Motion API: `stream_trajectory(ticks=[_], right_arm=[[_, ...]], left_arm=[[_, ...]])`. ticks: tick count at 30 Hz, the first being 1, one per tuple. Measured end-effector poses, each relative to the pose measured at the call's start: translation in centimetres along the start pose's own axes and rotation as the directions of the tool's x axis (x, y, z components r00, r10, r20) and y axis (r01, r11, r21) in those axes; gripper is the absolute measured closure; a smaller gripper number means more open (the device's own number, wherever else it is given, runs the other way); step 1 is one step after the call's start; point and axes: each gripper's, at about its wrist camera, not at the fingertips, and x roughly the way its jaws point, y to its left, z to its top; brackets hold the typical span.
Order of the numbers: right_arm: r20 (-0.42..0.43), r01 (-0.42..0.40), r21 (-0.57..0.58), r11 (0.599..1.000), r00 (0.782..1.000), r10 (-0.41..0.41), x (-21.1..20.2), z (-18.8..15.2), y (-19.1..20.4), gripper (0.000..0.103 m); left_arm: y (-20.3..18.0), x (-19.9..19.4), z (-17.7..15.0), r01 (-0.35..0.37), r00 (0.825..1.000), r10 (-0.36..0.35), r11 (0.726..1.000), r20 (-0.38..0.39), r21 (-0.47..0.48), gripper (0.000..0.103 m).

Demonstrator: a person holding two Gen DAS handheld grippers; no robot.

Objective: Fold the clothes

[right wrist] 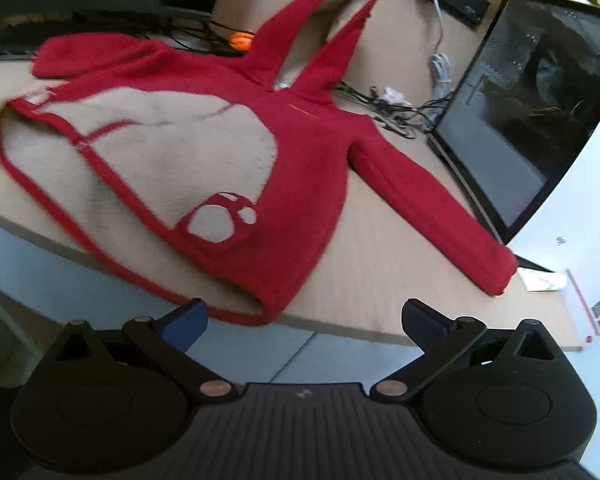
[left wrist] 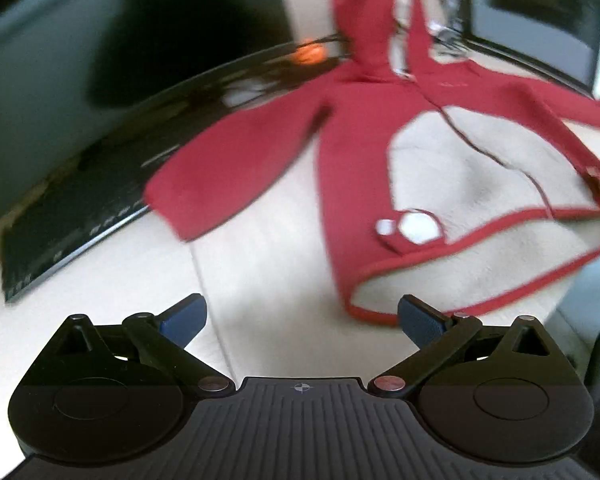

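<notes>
A red hooded fleece jacket (right wrist: pixel 312 152) is seen spread flat on a light wooden table (right wrist: pixel 384 264), filling the middle and upper left of the right wrist view. One front panel is turned back, so that the cream lining (right wrist: pixel 168 160) is exposed in the left half of the frame, edged in red. A small red pocket with cream paw-like patches (right wrist: pixel 220 220) is shown near the centre, at the border of the lining. The hood (right wrist: pixel 320 28) is laid toward the top of the frame, and one sleeve (right wrist: pixel 432 208) is stretched toward the lower right, its cuff lying just beside the foot of a dark monitor (right wrist: pixel 532 112) at the right edge. A tangle of cables (right wrist: pixel 396 112) is visible between hood and monitor. In the blurred left wrist view the same jacket (left wrist: pixel 352 128) is placed in the upper centre and right, with a sleeve (left wrist: pixel 228 160) extended toward the left of the frame. The left gripper (left wrist: pixel 302 320) is held wide open above the bare tabletop, just short of the hem, with nothing between its blue-padded fingers (left wrist: pixel 184 318). The right gripper (right wrist: pixel 304 322) is likewise spread wide and empty, positioned at the near table edge just below the jacket's hem.
</notes>
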Motion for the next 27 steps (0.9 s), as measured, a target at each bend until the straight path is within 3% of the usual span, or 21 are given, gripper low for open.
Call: stream_trajectory(ticks=[2,6,12,15,16,19,22,24,26,27], right_arm=[[-0.001,0.051,-0.02,0.998,0.999,-0.051,0.9,0.5,0.0,0.0],[0.036,0.199,-0.101,0.975,0.98,-0.196,1.8,1.5,-1.5,0.0],[0.067,0.337,-0.11,0.935,0.941,-0.331,0.5,2.1,-6.4,0.0],[-0.047,0.263,-0.109,0.959,0.962,-0.269,0.8,0.7,-7.4,0.0],[-0.055,0.208,-0.053,0.977,0.976,-0.211,0.3,0.6,-8.1,0.0],[-0.058,0.038,0.118,0.992,0.998,-0.031,-1.1,0.4,-10.4,0.0],[-0.027,-0.13,0.282,0.951,0.989,0.143,-2.5,0.3,-12.7,0.0],[0.053,-0.187,0.358,0.915,0.982,0.18,-2.5,2.1,-14.0,0.0],[0.12,-0.273,0.435,0.858,0.962,0.246,-0.9,4.1,-15.0,0.0],[0.146,-0.323,0.472,0.82,0.946,0.289,0.4,5.1,-15.4,0.0]], left_arm=[[-1.1,0.5,0.1,-0.021,1.0,0.021,0.998,0.001,0.061,0.0],[-2.1,2.1,1.5,-0.117,0.993,0.117,0.99,-0.002,0.085,0.0],[-5.2,-0.1,2.3,0.022,0.999,-0.02,0.994,-0.025,0.106,0.0],[-9.1,-0.8,0.4,0.032,0.997,-0.017,0.978,-0.075,0.207,0.0],[-9.7,-0.9,-0.6,0.039,0.996,-0.019,0.975,-0.093,0.218,0.0],[-8.7,-2.3,-0.1,0.18,0.982,-0.172,0.977,-0.08,0.117,0.0],[-7.6,-3.8,1.0,0.312,0.95,-0.311,0.95,-0.035,0.02,0.0],[-6.9,-4.1,3.9,0.386,0.922,-0.384,0.922,0.046,-0.025,0.0],[-6.9,-3.0,6.8,0.423,0.903,-0.414,0.903,0.115,-0.076,0.0],[-6.9,-1.9,8.2,0.422,0.903,-0.406,0.9,0.141,-0.111,0.0]])
